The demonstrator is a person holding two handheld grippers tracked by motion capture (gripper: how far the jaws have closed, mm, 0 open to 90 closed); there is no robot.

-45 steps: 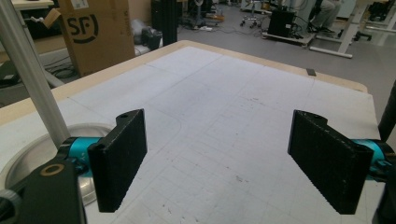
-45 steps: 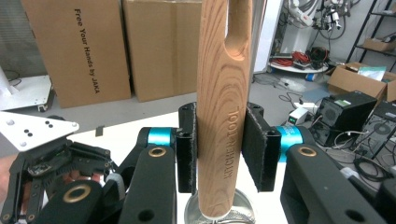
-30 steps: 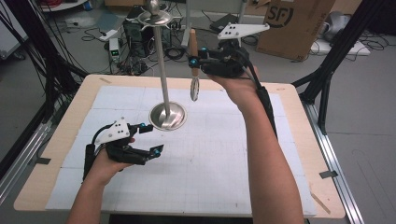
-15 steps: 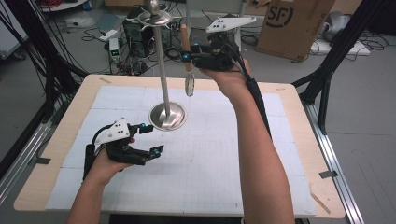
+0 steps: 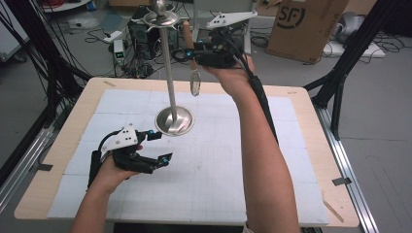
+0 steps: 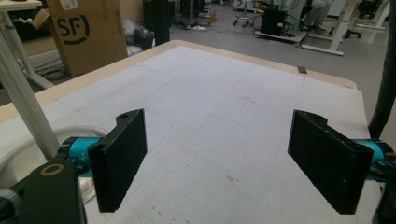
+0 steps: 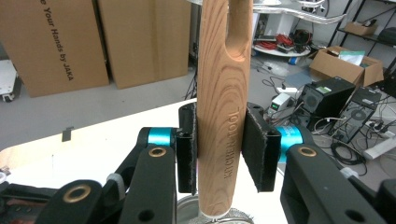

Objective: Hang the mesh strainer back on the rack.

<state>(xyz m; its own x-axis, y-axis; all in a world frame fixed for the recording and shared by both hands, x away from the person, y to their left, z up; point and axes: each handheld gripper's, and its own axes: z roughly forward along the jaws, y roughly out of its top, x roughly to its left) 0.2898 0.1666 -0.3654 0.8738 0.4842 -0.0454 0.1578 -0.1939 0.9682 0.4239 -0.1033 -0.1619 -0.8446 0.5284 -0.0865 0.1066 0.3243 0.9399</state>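
Workshop, white gridded table (image 5: 218, 160) | wooden-handled utensil (image 7: 223, 107) upright in air beside metal stand (image 5: 170, 73) top | right gripper (image 5: 194, 54) clamped on handle | left gripper (image 5: 158, 145) low near stand base, wide apart, empty

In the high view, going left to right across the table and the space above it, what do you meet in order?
left gripper, open and low over the table → metal stand, an upright pole on a round base → wooden-handled utensil hanging upright → right gripper, shut on its handle.
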